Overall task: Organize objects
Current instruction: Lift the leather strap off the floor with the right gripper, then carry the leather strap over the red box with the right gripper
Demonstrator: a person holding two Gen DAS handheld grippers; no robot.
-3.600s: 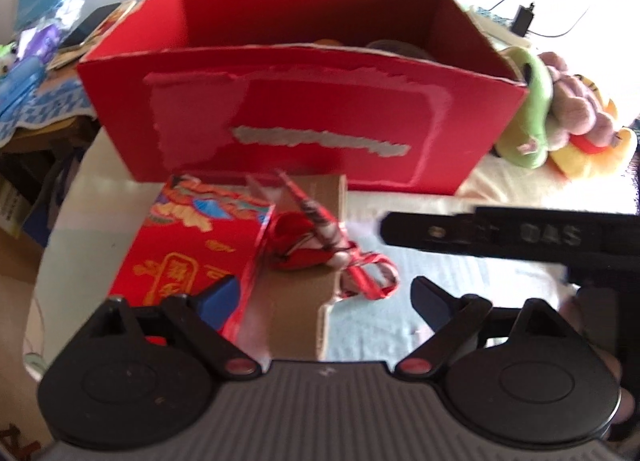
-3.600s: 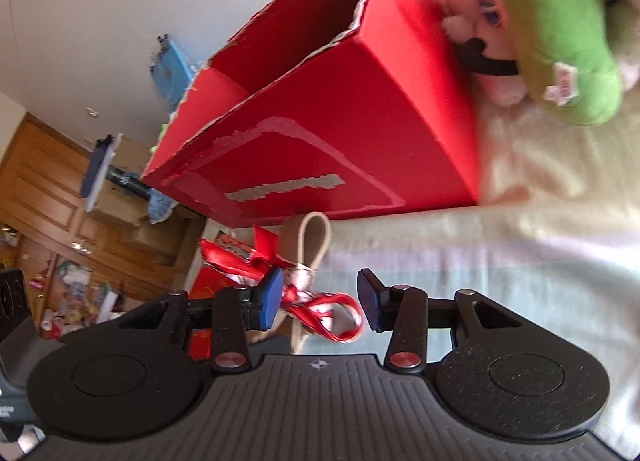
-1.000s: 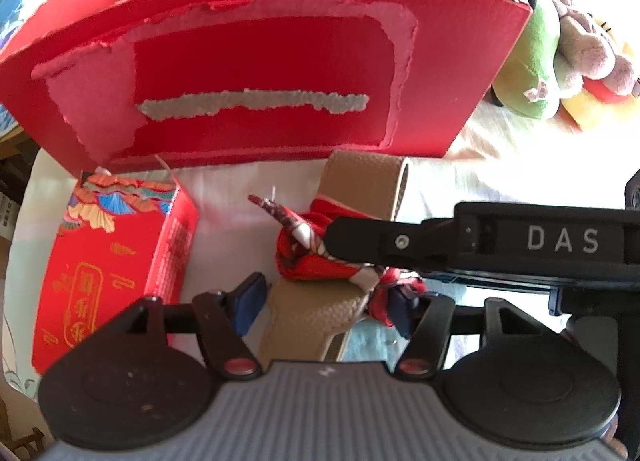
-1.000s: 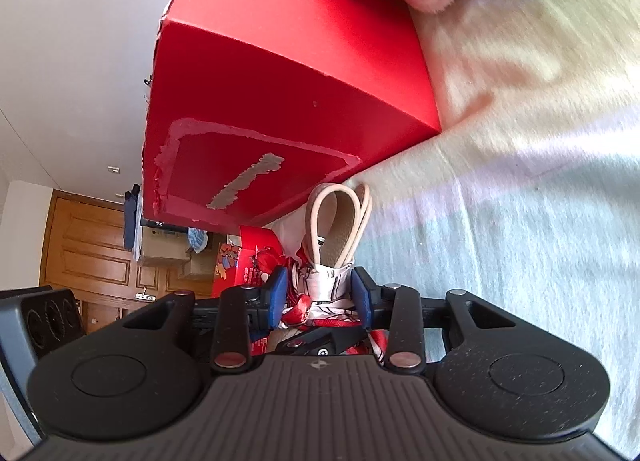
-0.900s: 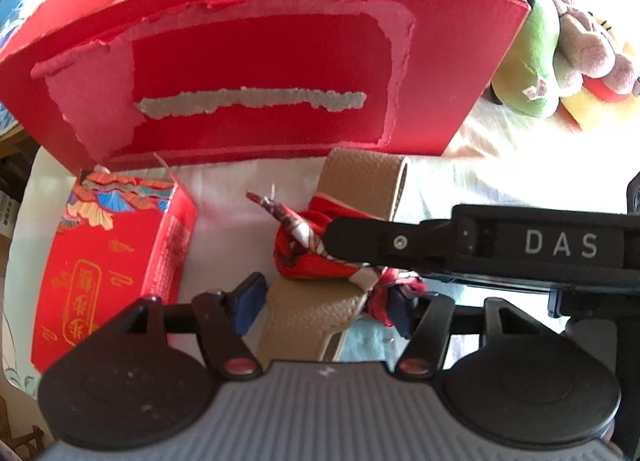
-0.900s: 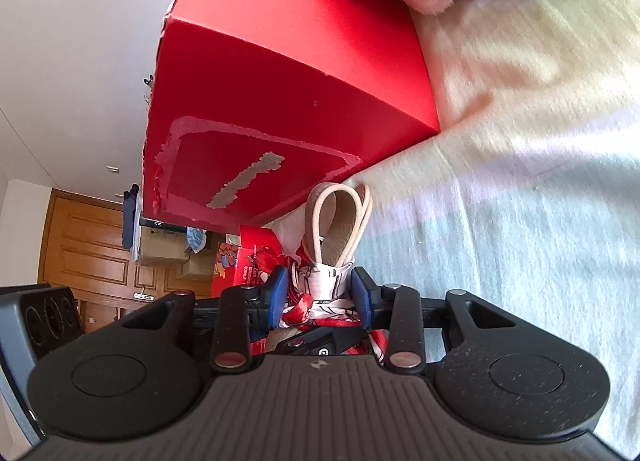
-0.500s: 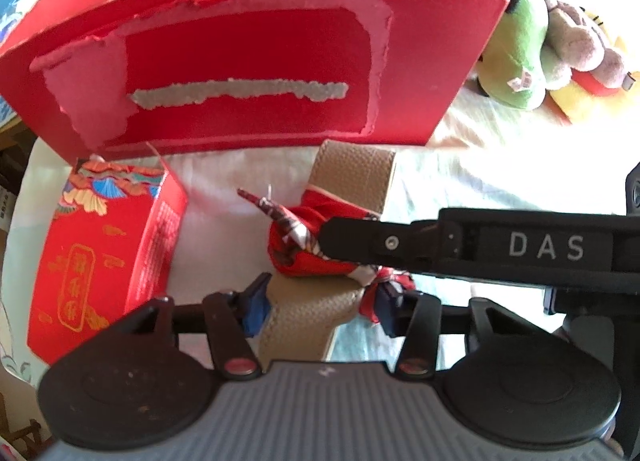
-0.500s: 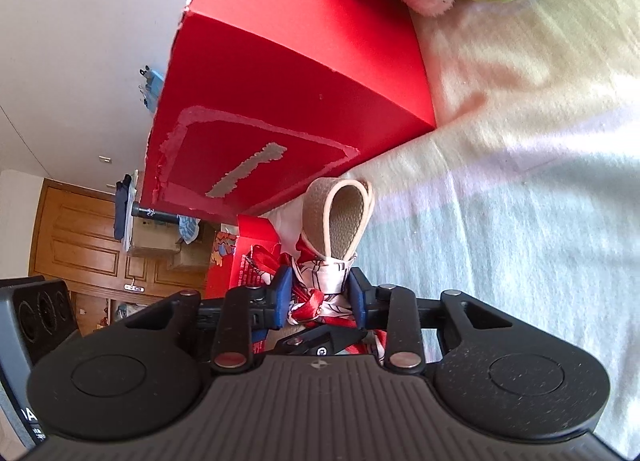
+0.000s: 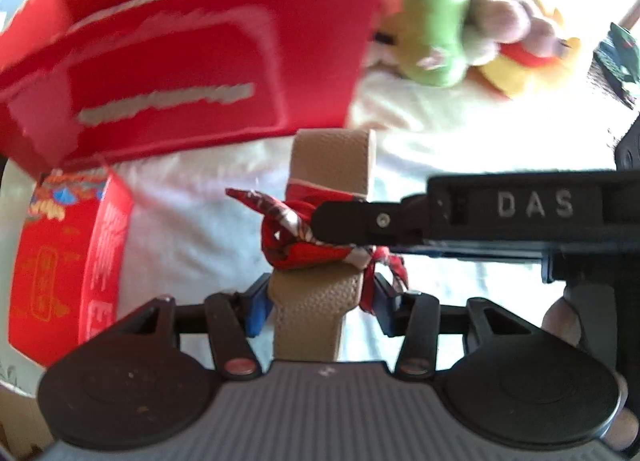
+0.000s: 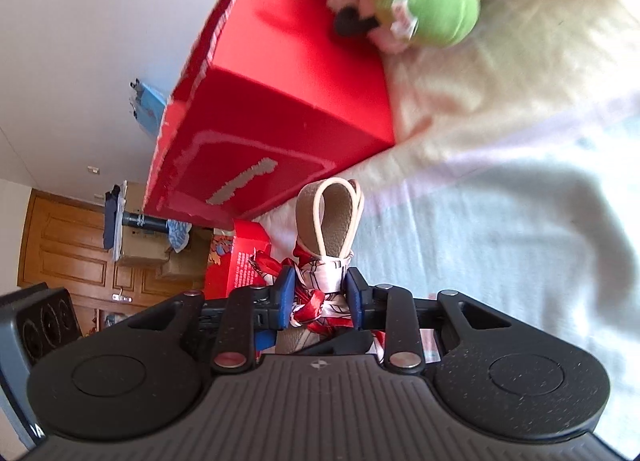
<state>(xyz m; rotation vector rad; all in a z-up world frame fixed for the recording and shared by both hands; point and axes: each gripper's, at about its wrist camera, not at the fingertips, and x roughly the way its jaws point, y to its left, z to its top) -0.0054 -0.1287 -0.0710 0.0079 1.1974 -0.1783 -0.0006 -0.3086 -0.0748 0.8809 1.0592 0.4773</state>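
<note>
- Compared with one second ago, the left gripper (image 9: 320, 303) has closed its blue pads onto the near end of the tan leather strap (image 9: 320, 301); before, they stood apart on either side of it
- The red box (image 9: 192, 73) now sits more to the left in the left wrist view, and the green plush toy (image 9: 436, 33) has come closer to the centre
- The right gripper (image 10: 318, 295) stays clamped on the red patterned scarf (image 10: 320, 289) tied around the strap's middle
- The strap is a folded loop; its long axis runs away from the left camera, and the loop end (image 10: 332, 213) points toward the box
- It is above the pale cloth (image 10: 500, 221), between the box and a small red carton (image 9: 60, 257)
</note>
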